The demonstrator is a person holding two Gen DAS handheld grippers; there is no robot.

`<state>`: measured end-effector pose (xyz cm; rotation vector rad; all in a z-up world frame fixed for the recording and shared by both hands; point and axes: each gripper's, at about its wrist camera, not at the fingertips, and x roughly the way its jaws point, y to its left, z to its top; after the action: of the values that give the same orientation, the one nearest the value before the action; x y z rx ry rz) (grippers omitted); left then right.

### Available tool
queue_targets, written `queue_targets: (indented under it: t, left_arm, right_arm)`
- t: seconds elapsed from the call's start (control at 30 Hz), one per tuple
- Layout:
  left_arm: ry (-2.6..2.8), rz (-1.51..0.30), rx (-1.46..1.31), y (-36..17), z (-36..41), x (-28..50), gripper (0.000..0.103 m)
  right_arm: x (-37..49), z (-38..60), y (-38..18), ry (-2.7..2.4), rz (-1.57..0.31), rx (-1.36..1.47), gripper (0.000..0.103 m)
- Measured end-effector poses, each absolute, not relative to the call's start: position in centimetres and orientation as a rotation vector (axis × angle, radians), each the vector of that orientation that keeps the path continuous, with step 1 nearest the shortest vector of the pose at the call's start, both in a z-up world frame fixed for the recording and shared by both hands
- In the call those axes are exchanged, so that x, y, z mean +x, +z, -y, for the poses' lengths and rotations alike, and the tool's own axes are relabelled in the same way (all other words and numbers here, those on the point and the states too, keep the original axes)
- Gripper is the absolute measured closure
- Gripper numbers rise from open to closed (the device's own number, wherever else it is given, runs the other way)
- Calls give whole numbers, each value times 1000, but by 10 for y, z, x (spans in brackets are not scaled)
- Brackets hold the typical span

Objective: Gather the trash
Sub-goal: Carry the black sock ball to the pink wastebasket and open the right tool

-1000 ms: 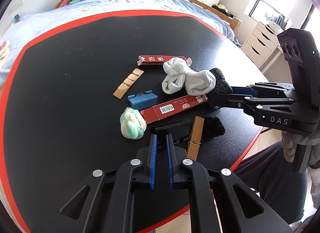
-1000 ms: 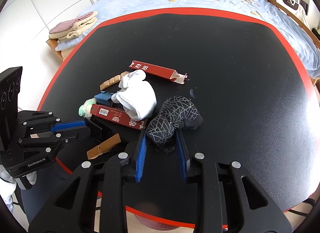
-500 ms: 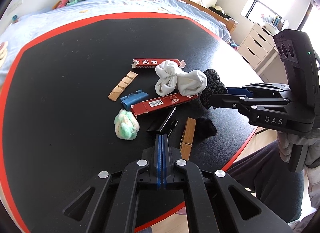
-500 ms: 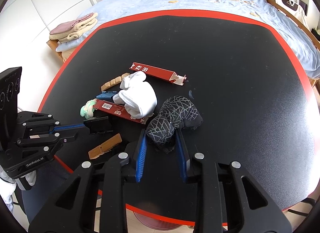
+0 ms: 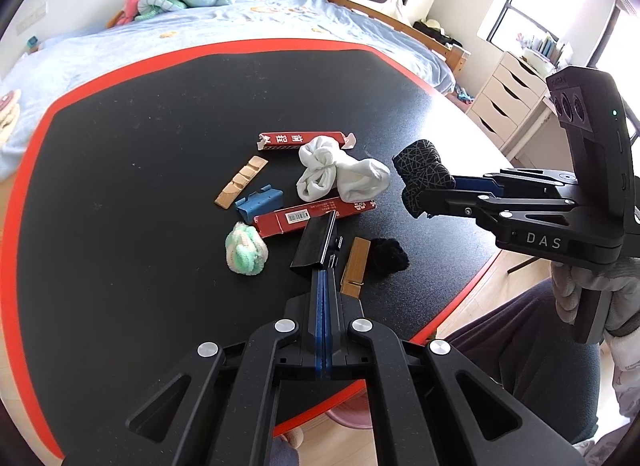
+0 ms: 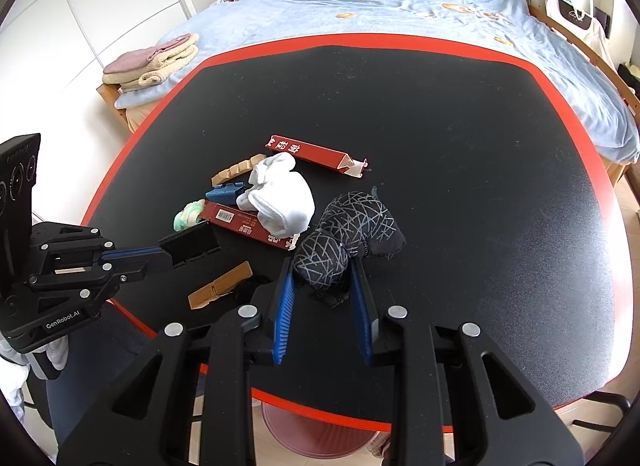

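Jaws clamped both sides: left gripper (image 5: 325,272) pinches a black clip (image 5: 316,240), lifted off the table (image 5: 120,169) w/ the red cartons (image 5: 308,217).
R wrist view: right gripper (image 6: 322,280) grips the patterned sock roll (image 6: 320,262), bin (image 6: 320,436) below the edge, likely the drop spot.

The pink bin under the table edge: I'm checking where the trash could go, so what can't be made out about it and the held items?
- Pink bin, right wrist view: table rim and the right hand-held gripper hide most of it; contents unseen.
- Black flat piece in the left hand-held gripper, left wrist view: what it is stays unclear.
- Dark patterned sock: its underside is hidden.
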<state>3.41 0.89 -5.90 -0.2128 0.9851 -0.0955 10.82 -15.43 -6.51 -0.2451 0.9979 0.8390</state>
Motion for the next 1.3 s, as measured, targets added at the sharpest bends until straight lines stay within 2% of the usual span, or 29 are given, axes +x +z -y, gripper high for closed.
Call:
queue_targets:
  t: [0.63,1.3]
  left_arm:
    - [-136,-918,-163,-19,34,-12,103]
    - [-224,-993,-141,-43,91,-47,103]
  right_arm:
    - [32,214,-25,847,-910,-276,77]
    - [-24,263,-54,878,-1000,-265,76]
